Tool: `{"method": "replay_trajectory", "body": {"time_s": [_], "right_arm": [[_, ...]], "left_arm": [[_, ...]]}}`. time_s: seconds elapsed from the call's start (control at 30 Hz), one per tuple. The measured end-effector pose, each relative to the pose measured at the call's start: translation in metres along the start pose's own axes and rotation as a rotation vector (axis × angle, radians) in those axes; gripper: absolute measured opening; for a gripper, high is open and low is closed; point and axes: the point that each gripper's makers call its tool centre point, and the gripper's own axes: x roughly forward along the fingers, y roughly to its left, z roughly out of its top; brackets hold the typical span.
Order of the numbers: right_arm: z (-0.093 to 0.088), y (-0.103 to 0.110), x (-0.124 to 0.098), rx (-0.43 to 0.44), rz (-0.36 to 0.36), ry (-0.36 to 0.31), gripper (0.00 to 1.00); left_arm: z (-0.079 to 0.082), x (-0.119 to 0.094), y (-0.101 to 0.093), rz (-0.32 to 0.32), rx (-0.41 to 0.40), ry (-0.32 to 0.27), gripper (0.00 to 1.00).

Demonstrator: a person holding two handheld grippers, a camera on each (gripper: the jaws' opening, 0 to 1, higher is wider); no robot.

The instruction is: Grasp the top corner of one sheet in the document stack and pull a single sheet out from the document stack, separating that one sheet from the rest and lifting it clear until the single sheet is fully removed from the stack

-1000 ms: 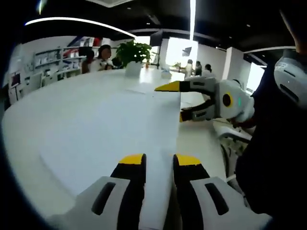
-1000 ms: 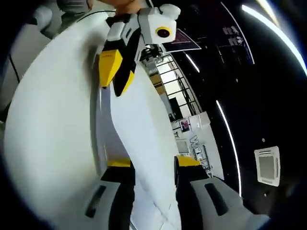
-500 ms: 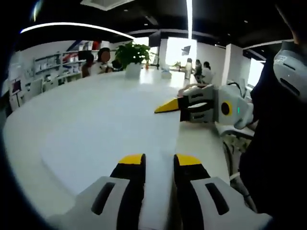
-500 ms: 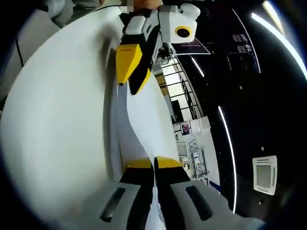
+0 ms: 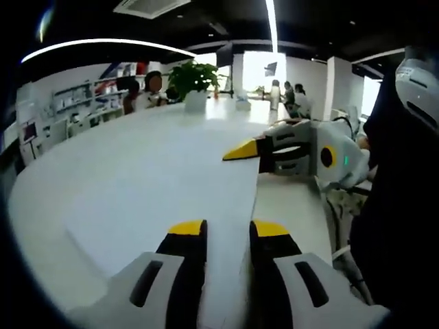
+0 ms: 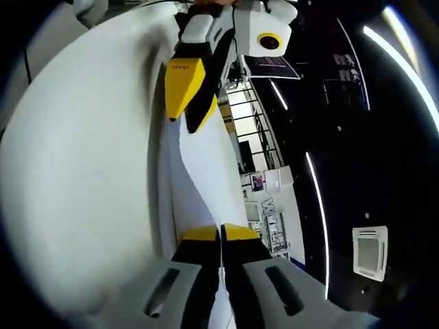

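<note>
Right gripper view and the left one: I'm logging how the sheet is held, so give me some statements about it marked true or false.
1. The right tool has its jaws pressed together on the sheet. True.
2. The left tool holds the same sheet between its jaws. True.
3. The sheet lies flat on the table. False: it is held up between the two tools.
4. A red mug stands on the table. False: a potted plant stands at its far end.
</note>
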Motion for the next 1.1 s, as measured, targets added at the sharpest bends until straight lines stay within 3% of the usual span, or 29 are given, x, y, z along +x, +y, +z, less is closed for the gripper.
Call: {"method": "replay_trajectory", "body": {"time_s": [0.13, 0.23, 0.37, 0.53, 0.6, 0.7, 0.77, 0.87, 0.93, 1.0, 1.1], "right_arm": [[0.000, 0.000, 0.000, 0.014, -0.006, -0.004, 0.02], [0.000, 0.000, 0.001, 0.011, -0.010, 0.002, 0.02], [0.001, 0.000, 0.002, 0.003, -0.014, 0.001, 0.02], [0.002, -0.001, 0.002, 0.036, -0.021, -0.030, 0.02], [0.002, -0.001, 0.003, 0.045, -0.018, -0.032, 0.02], [0.002, -0.002, 0.003, 0.070, -0.023, -0.032, 0.02], [0.002, -0.002, 0.004, 0.067, -0.027, -0.029, 0.02], [0.002, -0.001, 0.004, 0.061, -0.026, -0.021, 0.02], [0.002, -0.001, 0.004, 0.051, -0.024, -0.018, 0.02], [0.003, 0.000, 0.004, 0.033, -0.025, -0.017, 0.02], [0.003, -0.001, 0.003, 0.014, -0.033, -0.016, 0.02]], "left_arm": [[0.000, 0.000, 0.002, 0.036, -0.023, -0.005, 0.27], [0.000, 0.000, -0.001, 0.076, 0.005, -0.017, 0.28], [0.007, -0.005, -0.002, 0.127, 0.021, -0.068, 0.33], [0.027, -0.029, 0.005, 0.237, 0.015, -0.199, 0.38], [0.034, -0.038, 0.004, 0.251, -0.023, -0.252, 0.39], [0.052, -0.057, 0.002, 0.281, -0.052, -0.383, 0.39], [0.054, -0.065, 0.004, 0.325, -0.043, -0.410, 0.39], [0.051, -0.079, 0.009, 0.451, -0.035, -0.429, 0.37], [0.050, -0.089, 0.010, 0.518, -0.050, -0.480, 0.41], [0.047, -0.094, 0.009, 0.536, -0.071, -0.506, 0.45], [0.031, -0.105, 0.016, 0.589, -0.110, -0.489, 0.47]]}}
